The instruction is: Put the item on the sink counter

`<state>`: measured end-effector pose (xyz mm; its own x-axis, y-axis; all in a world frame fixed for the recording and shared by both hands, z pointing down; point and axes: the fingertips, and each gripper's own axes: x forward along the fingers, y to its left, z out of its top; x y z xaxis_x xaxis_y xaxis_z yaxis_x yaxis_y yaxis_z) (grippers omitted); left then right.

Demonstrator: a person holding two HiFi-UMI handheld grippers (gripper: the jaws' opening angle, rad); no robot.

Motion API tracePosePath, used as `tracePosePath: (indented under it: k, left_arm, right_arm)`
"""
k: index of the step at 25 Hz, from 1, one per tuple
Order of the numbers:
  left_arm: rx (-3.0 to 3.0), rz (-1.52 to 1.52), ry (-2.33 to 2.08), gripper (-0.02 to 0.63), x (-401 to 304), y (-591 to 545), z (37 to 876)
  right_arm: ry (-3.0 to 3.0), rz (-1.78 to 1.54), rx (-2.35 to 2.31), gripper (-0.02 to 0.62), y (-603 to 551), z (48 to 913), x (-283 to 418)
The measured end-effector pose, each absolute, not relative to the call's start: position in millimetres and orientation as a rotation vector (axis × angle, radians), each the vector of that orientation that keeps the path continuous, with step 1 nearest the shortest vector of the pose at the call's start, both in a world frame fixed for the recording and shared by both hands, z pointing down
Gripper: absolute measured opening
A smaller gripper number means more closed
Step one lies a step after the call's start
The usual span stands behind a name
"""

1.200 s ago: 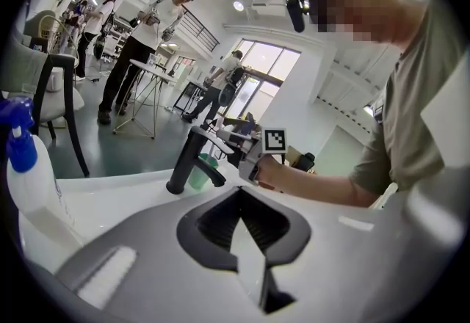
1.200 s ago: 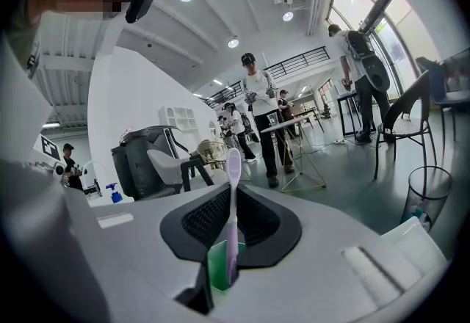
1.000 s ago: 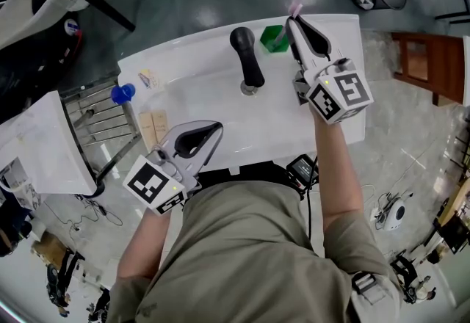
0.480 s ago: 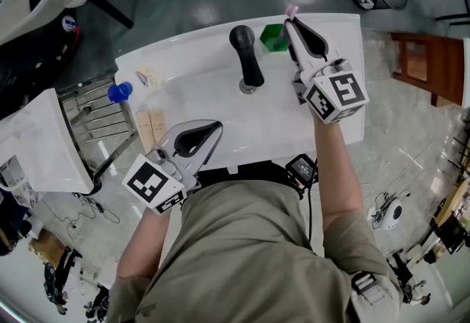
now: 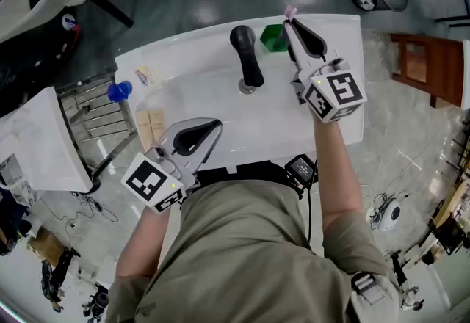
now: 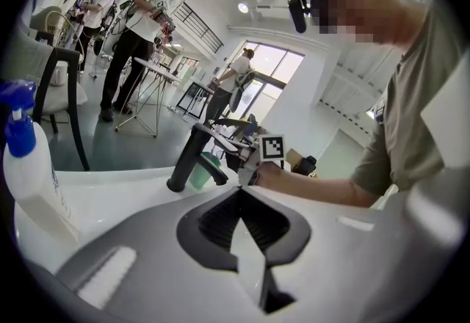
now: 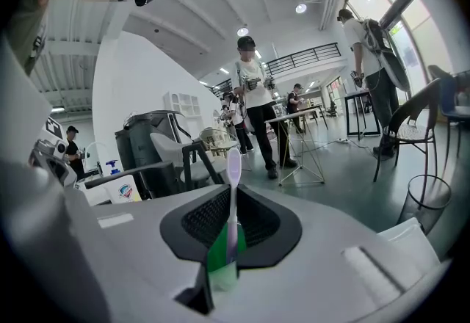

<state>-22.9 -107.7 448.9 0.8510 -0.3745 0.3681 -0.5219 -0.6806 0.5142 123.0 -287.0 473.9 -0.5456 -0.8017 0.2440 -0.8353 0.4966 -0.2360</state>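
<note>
Right gripper [image 5: 288, 23] is pinching a slim pale toothbrush [image 7: 232, 189] upright, bottom end hiding in the jaws, right by the green cup [image 5: 272, 37] on the glossy white worktop [image 5: 183, 64]. Left gripper [image 5: 217, 125] is sitting with jaws closed, empty.

A person wears a khaki short-sleeved shirt [image 5: 250, 255]. Just left of the shirt are the left tongs [image 5: 218, 125], made of smooth pale grey shells with a black ribbed lining. A white cube [image 5: 153, 183] printed with black square markers is fixed at their rear. Above the shirt's right sleeve, the right tongs [image 5: 288, 23] have the same grey shells, black lining and marker cube [image 5: 336, 96]. A small black box [image 5: 301, 167] with a thin black cable sits at the shirt's top edge. A black camera [image 6: 297, 9] is mounted on the head, above the shirt's collar.
</note>
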Motion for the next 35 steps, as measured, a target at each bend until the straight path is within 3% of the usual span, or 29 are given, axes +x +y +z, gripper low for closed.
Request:
tracePosePath:
  k: [35]
  left_arm:
    - [2.421,0.289,-0.634,0.006,-20.8,-104.3,437.6]
  right_arm:
    - [-2.621,0.532,1.448,0.041,-283.8,463.5,125.3]
